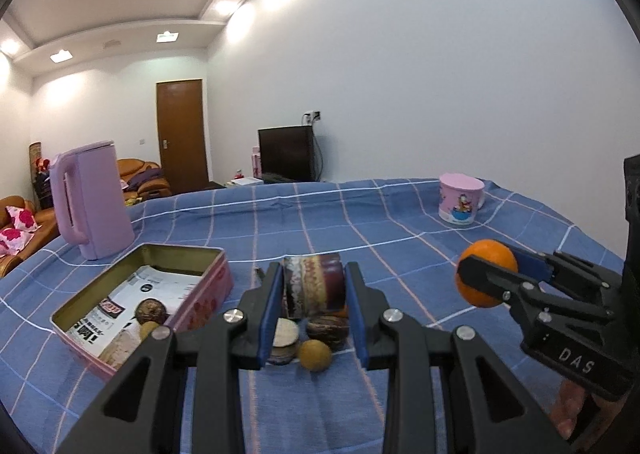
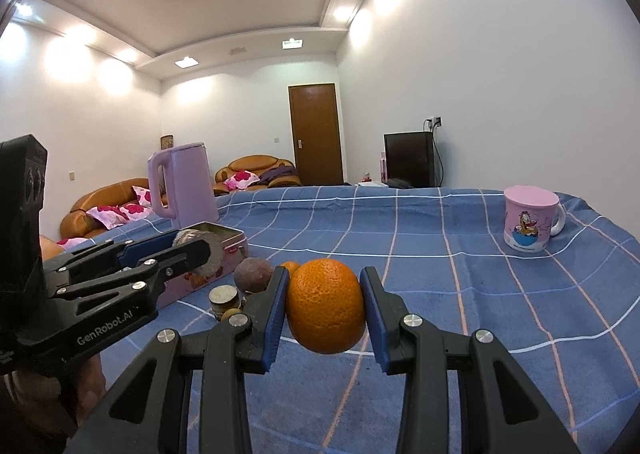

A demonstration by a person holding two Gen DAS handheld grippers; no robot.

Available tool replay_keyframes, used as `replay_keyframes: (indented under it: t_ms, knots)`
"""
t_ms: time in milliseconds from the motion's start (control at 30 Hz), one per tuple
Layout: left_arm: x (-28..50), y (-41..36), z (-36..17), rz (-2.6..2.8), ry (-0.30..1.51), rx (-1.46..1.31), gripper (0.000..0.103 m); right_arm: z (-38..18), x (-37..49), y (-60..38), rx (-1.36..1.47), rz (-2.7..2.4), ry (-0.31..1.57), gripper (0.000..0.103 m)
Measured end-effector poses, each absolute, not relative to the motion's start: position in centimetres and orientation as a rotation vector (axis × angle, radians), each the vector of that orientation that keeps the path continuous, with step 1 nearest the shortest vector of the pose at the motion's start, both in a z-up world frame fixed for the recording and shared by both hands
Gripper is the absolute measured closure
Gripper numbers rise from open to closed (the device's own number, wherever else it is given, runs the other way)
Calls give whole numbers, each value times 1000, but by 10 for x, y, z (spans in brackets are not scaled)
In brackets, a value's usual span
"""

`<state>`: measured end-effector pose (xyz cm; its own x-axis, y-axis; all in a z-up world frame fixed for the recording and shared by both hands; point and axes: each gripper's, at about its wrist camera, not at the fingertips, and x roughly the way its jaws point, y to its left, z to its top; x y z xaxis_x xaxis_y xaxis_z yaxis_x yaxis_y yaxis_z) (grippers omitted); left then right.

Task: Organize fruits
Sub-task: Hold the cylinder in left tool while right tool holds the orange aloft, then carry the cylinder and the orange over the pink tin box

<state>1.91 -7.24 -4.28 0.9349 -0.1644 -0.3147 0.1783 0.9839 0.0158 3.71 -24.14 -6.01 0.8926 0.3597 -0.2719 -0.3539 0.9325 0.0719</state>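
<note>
Clamped between the left gripper's [image 1: 314, 294] 2 blue pads, a cut purple fruit half [image 1: 314, 286] is held above a small pile of fruits [image 1: 308, 338]; the pink tin [image 1: 216, 282] lies left of the fingers.

From the right wrist, an orange [image 2: 325, 304] is seen pinched between the right gripper's [image 2: 325, 314] 2 pads, above the blue checked cloth [image 2: 480, 294].

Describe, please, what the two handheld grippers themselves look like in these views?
Both grippers, left and right, are matte black plastic linkages with silver rivets and blue finger pads. The left body reads "GenRobot.AI"; the right reads "DAS". No cables or sleeves are visible.
</note>
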Motion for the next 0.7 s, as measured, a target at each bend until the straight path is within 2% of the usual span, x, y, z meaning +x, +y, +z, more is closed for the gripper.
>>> replay_keyframes:
  t_ms: [700]
  knots:
    - [44, 11, -39, -41, 361, -47, 72, -32, 86, -146, -44, 540, 347, 65]
